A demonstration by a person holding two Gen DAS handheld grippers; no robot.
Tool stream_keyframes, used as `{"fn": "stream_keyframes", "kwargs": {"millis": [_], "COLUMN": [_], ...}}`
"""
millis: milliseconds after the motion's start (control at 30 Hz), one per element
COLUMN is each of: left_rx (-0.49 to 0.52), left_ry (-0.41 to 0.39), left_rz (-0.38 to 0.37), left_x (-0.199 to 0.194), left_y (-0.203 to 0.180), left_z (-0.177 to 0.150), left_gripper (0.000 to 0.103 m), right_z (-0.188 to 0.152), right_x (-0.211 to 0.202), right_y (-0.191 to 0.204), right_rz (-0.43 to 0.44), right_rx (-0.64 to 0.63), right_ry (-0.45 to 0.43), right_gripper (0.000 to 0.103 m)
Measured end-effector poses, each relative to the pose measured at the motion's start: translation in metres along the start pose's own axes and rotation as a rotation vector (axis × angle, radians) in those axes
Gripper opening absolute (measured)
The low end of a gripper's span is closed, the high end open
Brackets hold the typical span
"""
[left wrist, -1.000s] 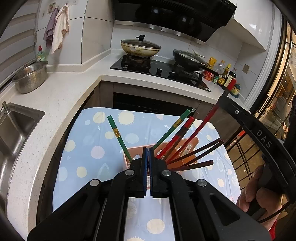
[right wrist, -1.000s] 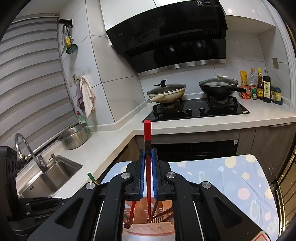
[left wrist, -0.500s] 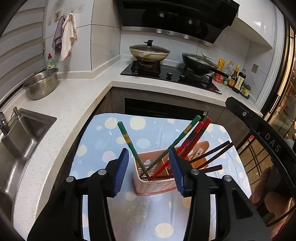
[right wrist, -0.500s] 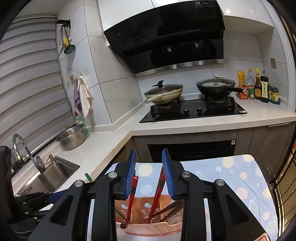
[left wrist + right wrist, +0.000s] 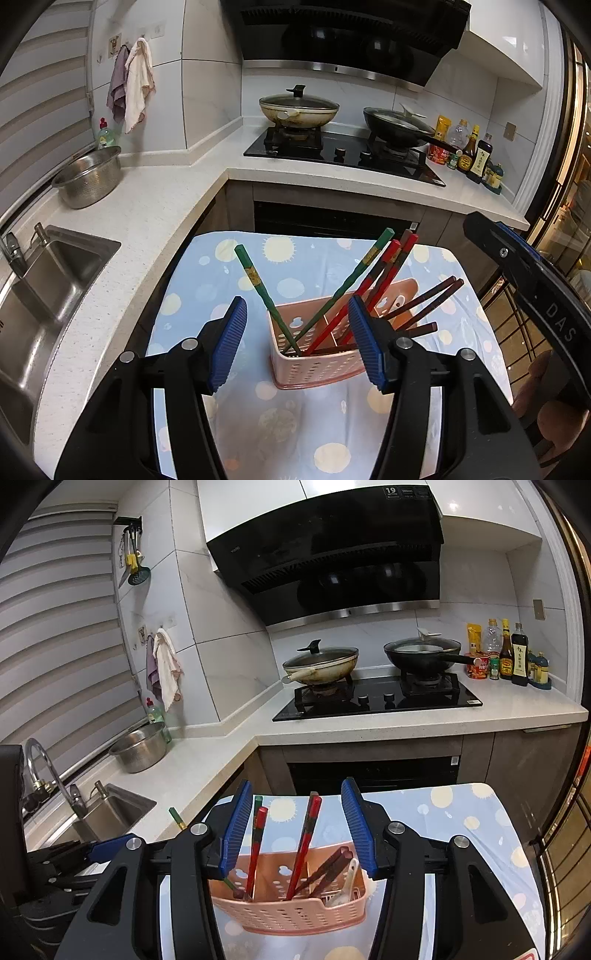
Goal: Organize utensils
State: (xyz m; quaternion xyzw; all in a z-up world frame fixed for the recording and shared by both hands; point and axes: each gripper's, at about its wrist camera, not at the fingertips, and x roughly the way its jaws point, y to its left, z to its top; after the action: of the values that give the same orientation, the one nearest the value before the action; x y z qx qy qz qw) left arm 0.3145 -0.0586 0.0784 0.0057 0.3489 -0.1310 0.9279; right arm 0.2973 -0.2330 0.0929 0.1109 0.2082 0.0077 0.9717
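Note:
A pink slotted basket [image 5: 317,363] stands on a small table with a blue dotted cloth [image 5: 303,266]. It holds green chopsticks [image 5: 255,280], red chopsticks [image 5: 384,269] and dark brown chopsticks [image 5: 428,299]. My left gripper [image 5: 297,341] is open and empty, just in front of the basket. In the right wrist view the basket [image 5: 288,912] also holds a white spoon [image 5: 347,882]. My right gripper [image 5: 297,825] is open and empty above it, with red chopsticks [image 5: 306,842] standing between the jaws. The right gripper's body shows at the left view's right edge [image 5: 524,273].
A white L-shaped counter [image 5: 147,206] wraps the left and back. It carries a sink [image 5: 40,280], a steel colander bowl [image 5: 88,181], a hob with two pans [image 5: 340,144] and sauce bottles [image 5: 469,155]. A dark oven front [image 5: 373,771] lies behind the table.
Both grippers opened wide and pulled back. The right one let go of the red chopstick, which now stands in the basket. The left one was shut and empty.

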Motion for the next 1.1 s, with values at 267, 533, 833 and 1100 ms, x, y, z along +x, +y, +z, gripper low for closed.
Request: {"fn": "stream_keyframes", "kwargs": {"millis": [267, 533, 833, 1100], "left_rx": [0.019, 0.029, 0.030, 0.029], "left_ry": [-0.025, -0.027, -0.021, -0.010], "left_rz": [0.034, 0.080, 0.113, 0.132], "left_x": [-0.014, -0.023, -0.028, -0.028], "left_y": [-0.006, -0.008, -0.013, -0.013], "left_z": [-0.011, -0.030, -0.044, -0.054], "left_gripper": [0.068, 0.082, 0.093, 0.096], "right_z": [-0.018, -0.044, -0.059, -0.070], "right_x": [-0.022, -0.044, -0.055, -0.062], "right_y": [-0.005, 0.000, 0.001, -0.003], "right_rz": [-0.026, -0.045, -0.044, -0.048], "right_rx": [-0.022, -0.073, -0.062, -0.045], "right_ry": [0.046, 0.086, 0.107, 0.113], "right_gripper": [0.053, 0.058, 0.072, 0.084]}}
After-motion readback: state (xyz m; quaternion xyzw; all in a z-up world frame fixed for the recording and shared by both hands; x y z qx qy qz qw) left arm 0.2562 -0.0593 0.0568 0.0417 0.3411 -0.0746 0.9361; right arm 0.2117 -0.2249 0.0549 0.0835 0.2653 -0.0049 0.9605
